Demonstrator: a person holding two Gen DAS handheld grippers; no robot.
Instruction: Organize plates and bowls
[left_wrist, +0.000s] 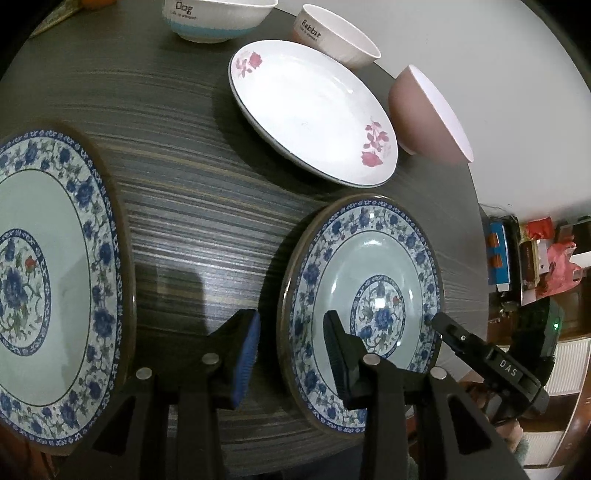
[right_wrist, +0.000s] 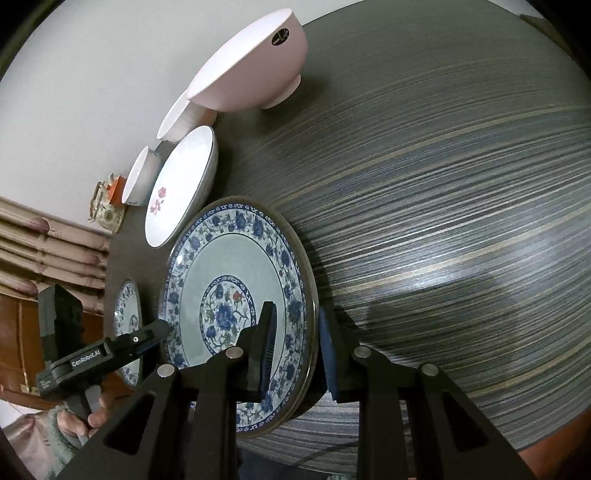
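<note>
Both grippers work the same small blue-patterned plate (left_wrist: 364, 306), which lies near the table's (left_wrist: 192, 206) front edge. The left gripper (left_wrist: 291, 360) straddles its left rim, one finger over the bare wood, the other over the plate's well; whether its pads actually press on the rim cannot be told from here. The right gripper (right_wrist: 295, 350) straddles the opposite rim, and its jaws appear closed on it, one pad above the plate and one beneath.

A larger blue-patterned plate (left_wrist: 55, 288) sits well to the left, with a broad strip of open tabletop between the two. Behind them lies a white rose plate (left_wrist: 314, 110), its near rim just beside the small plate. A pink bowl (left_wrist: 424, 110) stands by the table's right edge, with a "Rabbit" cup (left_wrist: 332, 37) and a "Dog" bowl (left_wrist: 218, 18) along the back.

Only the right wrist view shows the wide empty wood to the right of the plate and a hand (right_wrist: 83, 417) holding the left gripper's handle. Only the left wrist view shows the larger plate in full.
</note>
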